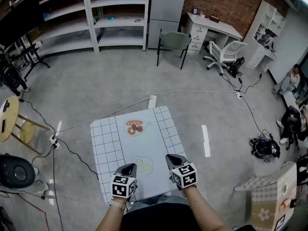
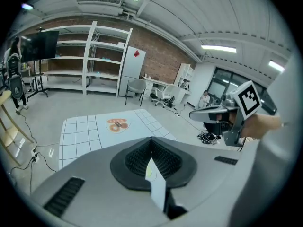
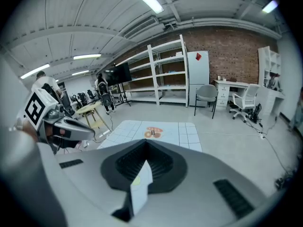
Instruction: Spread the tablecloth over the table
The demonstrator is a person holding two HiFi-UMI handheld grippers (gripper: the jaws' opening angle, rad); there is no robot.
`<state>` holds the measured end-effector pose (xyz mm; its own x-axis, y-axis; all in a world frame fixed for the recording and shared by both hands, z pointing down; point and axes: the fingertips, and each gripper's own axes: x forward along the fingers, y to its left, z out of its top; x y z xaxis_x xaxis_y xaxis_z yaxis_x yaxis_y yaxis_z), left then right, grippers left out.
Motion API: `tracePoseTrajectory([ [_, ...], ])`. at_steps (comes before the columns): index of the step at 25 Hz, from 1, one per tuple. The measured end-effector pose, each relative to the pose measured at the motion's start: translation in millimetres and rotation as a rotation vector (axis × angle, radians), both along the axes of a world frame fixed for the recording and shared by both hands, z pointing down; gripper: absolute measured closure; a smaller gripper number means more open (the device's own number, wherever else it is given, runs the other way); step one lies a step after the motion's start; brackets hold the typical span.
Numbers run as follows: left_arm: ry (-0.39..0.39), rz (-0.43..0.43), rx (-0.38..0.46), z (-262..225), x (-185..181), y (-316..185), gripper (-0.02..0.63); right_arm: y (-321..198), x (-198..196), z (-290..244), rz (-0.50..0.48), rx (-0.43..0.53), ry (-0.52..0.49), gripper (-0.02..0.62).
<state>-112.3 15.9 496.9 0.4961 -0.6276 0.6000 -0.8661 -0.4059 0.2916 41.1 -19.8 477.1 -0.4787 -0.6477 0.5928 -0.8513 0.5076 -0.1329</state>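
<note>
Pinching the near edge of the tablecloth (image 1: pixel 130 143) with left gripper (image 1: pixel 128 168) and right gripper (image 1: pixel 174 160), jaws of both clamped tight on it. Lying flat over the counter already. Next, likely: pull it straight, lower, let go.

The pale blue tablecloth (image 1: pixel 150 147) has white gridded sides.

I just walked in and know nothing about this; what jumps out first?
A pale blue tablecloth with checked borders and printed food pictures spreads across the middle of the head view. At its near edge the left claw and the right claw are each clamped shut on a pinch of the cloth.
</note>
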Motion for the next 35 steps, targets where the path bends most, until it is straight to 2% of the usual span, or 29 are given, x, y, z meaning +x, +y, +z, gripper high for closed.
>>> tracePoseTrajectory([
  [3,0.035,-0.023,0.052,-32.5,4.4,-7.8,0.594,-4.3,-3.9,-32.5,-0.017,0.041,-0.052,0.586],
  [13,0.084,-0.027,0.283,-148.4,11.0,-26.6,0.594,-24.0,-7.0,-141.0,-0.124,0.226,-0.107,0.586],
  [18,0.057,-0.027,0.363,-184.6,9.1,-34.1,0.594,-34.4,-4.2,-182.7,-0.137,0.329,-0.134,0.586],
  [27,0.033,-0.066,0.442,-218.1,-1.0,-46.1,0.594,-42.5,-12.1,-229.6,-0.190,0.474,-0.082,0.586],
  [35,0.024,-0.096,0.462,-222.7,-7.4,-49.6,0.594,-42.7,-15.7,-238.7,-0.205,0.506,-0.105,0.586],
])
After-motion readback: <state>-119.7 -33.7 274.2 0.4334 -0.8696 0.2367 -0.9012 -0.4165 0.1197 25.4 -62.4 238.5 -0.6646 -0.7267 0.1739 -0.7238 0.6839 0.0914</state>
